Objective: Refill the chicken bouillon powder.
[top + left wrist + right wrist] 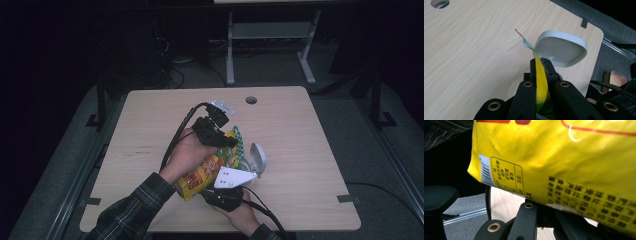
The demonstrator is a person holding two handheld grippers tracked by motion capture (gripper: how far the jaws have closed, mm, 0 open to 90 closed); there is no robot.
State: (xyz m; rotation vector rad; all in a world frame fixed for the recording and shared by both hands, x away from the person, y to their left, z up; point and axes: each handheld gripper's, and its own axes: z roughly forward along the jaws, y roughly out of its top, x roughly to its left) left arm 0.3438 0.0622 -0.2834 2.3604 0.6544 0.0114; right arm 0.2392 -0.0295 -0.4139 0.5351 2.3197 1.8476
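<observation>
While left claw (541, 67) pinches yellow bag (564, 157), barcode and unreadable black print show; right claw grip unclear.

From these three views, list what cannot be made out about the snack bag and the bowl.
- Right gripper jaws: right gripper view, their tips are hidden behind the yellow snack bag, so the grip is unclear.
- Bag's mouth: high view, hidden by the left gripper and hand.
- White bowl: its base is hidden behind the jaws in the left gripper view.
- Bag print: too blurred to read.
</observation>
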